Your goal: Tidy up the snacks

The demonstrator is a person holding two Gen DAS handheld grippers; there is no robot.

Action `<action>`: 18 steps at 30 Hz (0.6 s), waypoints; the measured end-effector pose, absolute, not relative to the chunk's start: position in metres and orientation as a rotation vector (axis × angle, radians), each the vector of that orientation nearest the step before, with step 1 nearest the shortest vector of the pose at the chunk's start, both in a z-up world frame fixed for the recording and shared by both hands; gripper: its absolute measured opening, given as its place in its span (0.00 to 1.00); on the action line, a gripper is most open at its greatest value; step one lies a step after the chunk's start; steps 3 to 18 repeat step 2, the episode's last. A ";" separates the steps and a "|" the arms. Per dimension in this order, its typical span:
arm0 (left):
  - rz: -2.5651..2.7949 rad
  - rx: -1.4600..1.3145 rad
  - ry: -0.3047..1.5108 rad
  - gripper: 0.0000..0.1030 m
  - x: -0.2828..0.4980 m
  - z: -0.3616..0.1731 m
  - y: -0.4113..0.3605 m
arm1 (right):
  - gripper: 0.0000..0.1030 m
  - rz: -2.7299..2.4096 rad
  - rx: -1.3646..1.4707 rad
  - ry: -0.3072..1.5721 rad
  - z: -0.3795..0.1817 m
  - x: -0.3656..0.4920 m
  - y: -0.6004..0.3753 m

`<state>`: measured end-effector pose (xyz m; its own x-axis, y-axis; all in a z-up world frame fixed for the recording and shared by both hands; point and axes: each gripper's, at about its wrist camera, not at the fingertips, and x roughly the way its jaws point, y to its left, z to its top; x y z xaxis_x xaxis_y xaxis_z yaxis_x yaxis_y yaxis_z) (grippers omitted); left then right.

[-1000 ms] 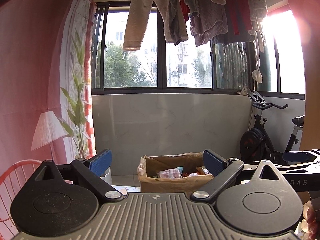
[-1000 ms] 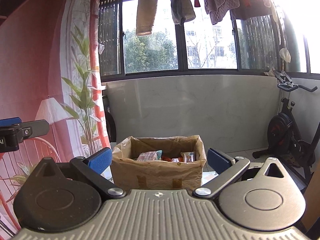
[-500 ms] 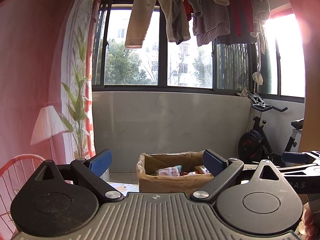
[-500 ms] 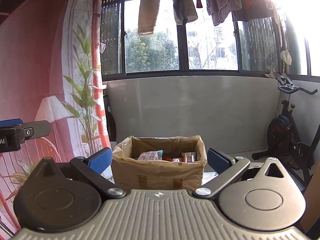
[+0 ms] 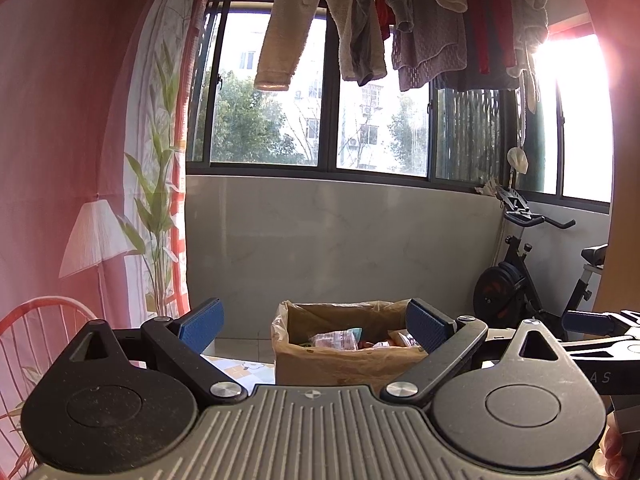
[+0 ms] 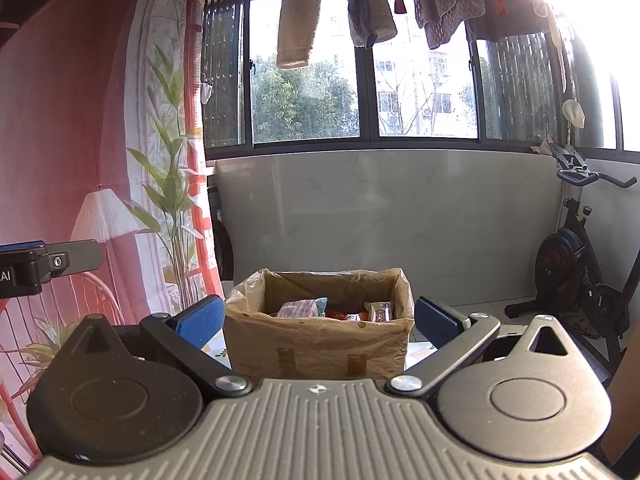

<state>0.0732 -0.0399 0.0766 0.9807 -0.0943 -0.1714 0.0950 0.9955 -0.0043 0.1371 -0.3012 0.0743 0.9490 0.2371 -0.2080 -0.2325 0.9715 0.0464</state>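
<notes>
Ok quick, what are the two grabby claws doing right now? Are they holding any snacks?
Left gripper: jaws open, holding nothing.
Right gripper: jaws open, holding nothing.
The snacks sit in the cardboard box.

Sunlit window [image 6: 360, 72], hanging laundry [image 5: 432, 20], exercise bike [image 6: 576, 268]

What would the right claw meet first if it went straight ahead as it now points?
Probably the box: it sits centred between the open right claw fingers, with nothing visible in between, though depth is unclear.
</notes>
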 end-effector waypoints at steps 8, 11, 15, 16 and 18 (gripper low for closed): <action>-0.092 0.003 0.176 0.96 0.073 0.077 -0.040 | 1.00 0.239 0.022 0.215 0.073 0.137 -0.301; -0.092 0.003 0.176 0.96 0.073 0.077 -0.040 | 1.00 0.239 0.022 0.215 0.073 0.137 -0.301; -0.092 0.003 0.176 0.96 0.073 0.077 -0.040 | 1.00 0.239 0.022 0.215 0.073 0.137 -0.301; -0.092 0.003 0.176 0.96 0.073 0.077 -0.040 | 1.00 0.239 0.022 0.215 0.073 0.137 -0.301; -0.092 0.003 0.176 0.96 0.073 0.077 -0.040 | 1.00 0.239 0.022 0.215 0.073 0.137 -0.301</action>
